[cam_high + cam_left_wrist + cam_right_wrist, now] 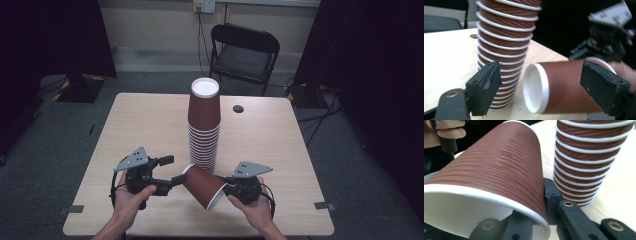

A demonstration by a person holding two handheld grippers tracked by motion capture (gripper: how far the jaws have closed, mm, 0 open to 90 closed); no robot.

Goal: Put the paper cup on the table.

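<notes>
Right gripper [226, 189] clamped on rim of 1 cup [204, 186], held sideways near stack [204, 127]; left gripper [176, 170] open at its base, ready for handover.

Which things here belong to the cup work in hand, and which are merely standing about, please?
In the job: single brown cup, pinched at its rim by the right gripper; stack of upside-down cups; left gripper at the cup's base.

Standing about: folding chair; wall socket; table hole.

A light wooden table [145, 130] bears a cup stack [204, 130].
</notes>
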